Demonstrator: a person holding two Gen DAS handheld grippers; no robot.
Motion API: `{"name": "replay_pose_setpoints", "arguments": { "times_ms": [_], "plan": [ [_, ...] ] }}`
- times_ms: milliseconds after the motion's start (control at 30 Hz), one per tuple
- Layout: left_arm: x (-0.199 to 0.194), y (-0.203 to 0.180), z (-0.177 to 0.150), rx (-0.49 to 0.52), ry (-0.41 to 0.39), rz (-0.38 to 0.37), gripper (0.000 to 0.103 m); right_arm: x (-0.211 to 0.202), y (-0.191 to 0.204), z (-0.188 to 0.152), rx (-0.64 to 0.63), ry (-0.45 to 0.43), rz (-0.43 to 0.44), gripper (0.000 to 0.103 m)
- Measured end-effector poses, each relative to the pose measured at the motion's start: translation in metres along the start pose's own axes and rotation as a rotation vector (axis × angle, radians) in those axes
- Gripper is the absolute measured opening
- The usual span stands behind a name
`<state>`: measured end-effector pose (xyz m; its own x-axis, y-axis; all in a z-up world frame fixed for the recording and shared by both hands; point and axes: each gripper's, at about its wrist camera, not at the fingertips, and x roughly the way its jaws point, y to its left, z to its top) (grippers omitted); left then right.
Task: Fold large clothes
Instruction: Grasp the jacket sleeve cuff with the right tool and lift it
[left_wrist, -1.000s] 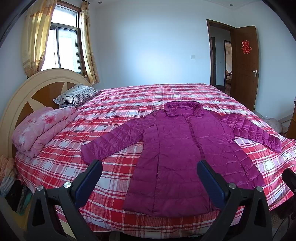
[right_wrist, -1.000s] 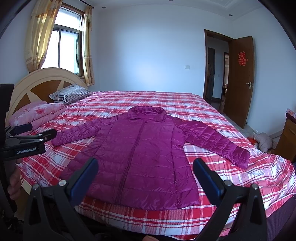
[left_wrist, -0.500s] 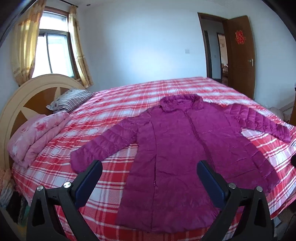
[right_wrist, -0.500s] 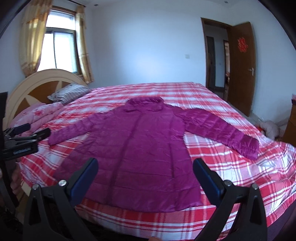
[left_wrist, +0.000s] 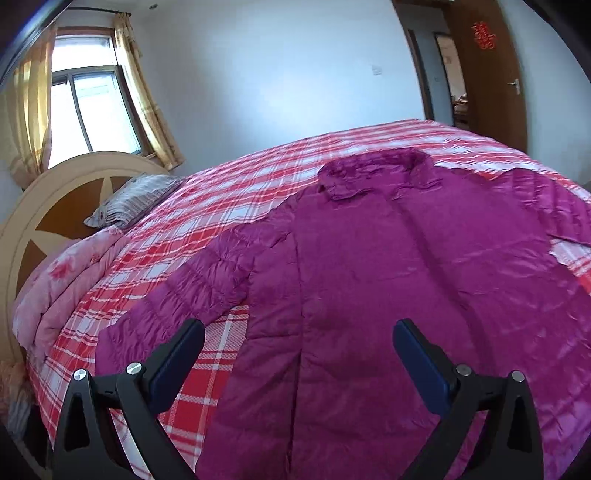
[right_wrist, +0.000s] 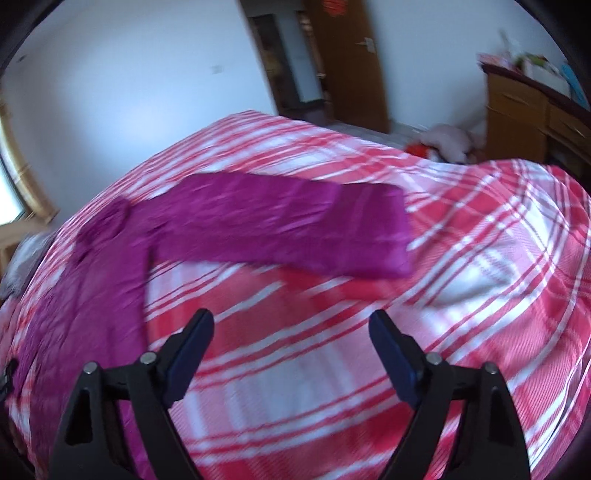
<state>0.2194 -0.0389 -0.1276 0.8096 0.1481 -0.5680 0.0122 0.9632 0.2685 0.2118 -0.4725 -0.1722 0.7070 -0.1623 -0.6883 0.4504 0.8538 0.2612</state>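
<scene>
A magenta quilted down jacket (left_wrist: 388, 280) lies flat, front up, on the red plaid bed (left_wrist: 229, 195), collar toward the far side and both sleeves spread out. My left gripper (left_wrist: 299, 350) hovers open over the jacket's lower left part, near the armpit of the left sleeve (left_wrist: 184, 291). In the blurred right wrist view the jacket's right sleeve (right_wrist: 288, 225) stretches across the bed, its cuff (right_wrist: 384, 236) pointing right. My right gripper (right_wrist: 291, 339) hangs above bare plaid bedspread (right_wrist: 461, 266) in front of that sleeve, its jaws closing with nothing between them.
A pink floral quilt (left_wrist: 70, 280) and a striped pillow (left_wrist: 136, 199) lie by the round headboard (left_wrist: 48, 195) at left. A window with curtains (left_wrist: 88, 110) is behind it. An open wooden door (left_wrist: 484, 74) and a wooden cabinet (right_wrist: 532, 114) stand at right.
Both grippers have dropped lower and closer over the bed. The right one swung right and rolled, so it now faces the right sleeve. Its jaws have narrowed a little.
</scene>
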Motion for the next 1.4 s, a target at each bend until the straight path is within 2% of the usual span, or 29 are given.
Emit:
{"name": "replay_pose_setpoints", "arguments": {
  "times_ms": [100,300,333,367,433,467,533,567,733,900,1133,1233,1400],
  "plan": [
    [0.028,0.004,0.002,-0.020,0.050,0.036,0.102,0.016,-0.021,0.024,0.059,0.011,-0.067,0.083],
    [0.062,0.014,0.003,-0.046,0.100,0.082,0.102,0.046,-0.036,0.047,0.092,0.064,-0.107,0.078],
    [0.065,0.015,0.003,-0.051,0.107,0.088,0.102,0.052,-0.039,0.048,0.101,0.089,-0.096,0.071],
    [0.069,0.017,0.002,-0.058,0.116,0.091,0.102,0.061,-0.037,0.047,0.106,0.127,-0.077,0.060],
    [0.074,0.017,0.001,-0.065,0.131,0.089,0.102,0.066,-0.029,0.046,0.054,0.123,-0.106,0.057],
    [0.076,0.017,0.000,-0.066,0.135,0.087,0.102,0.066,-0.024,0.046,0.022,0.121,-0.099,0.042],
    [0.077,0.017,-0.001,-0.068,0.139,0.083,0.102,0.063,-0.021,0.047,-0.009,0.112,-0.067,0.024],
    [0.077,0.017,-0.001,-0.069,0.139,0.080,0.102,0.060,-0.022,0.048,-0.012,0.104,-0.059,0.020],
    [0.067,0.022,0.003,-0.091,0.123,0.049,0.102,0.038,-0.024,0.063,-0.014,0.020,-0.067,0.018],
    [0.054,0.030,0.009,-0.114,0.095,0.027,0.102,0.014,0.011,0.093,-0.104,-0.093,-0.099,0.017],
    [0.045,0.036,0.010,-0.129,0.084,0.007,0.102,-0.030,0.096,0.123,-0.301,-0.273,-0.068,0.017],
    [0.044,0.037,0.009,-0.136,0.082,0.001,0.102,-0.044,0.139,0.122,-0.407,-0.333,-0.039,0.017],
    [0.044,0.042,0.007,-0.143,0.084,-0.007,0.102,-0.053,0.201,0.106,-0.569,-0.371,0.022,0.017]
  ]
}}
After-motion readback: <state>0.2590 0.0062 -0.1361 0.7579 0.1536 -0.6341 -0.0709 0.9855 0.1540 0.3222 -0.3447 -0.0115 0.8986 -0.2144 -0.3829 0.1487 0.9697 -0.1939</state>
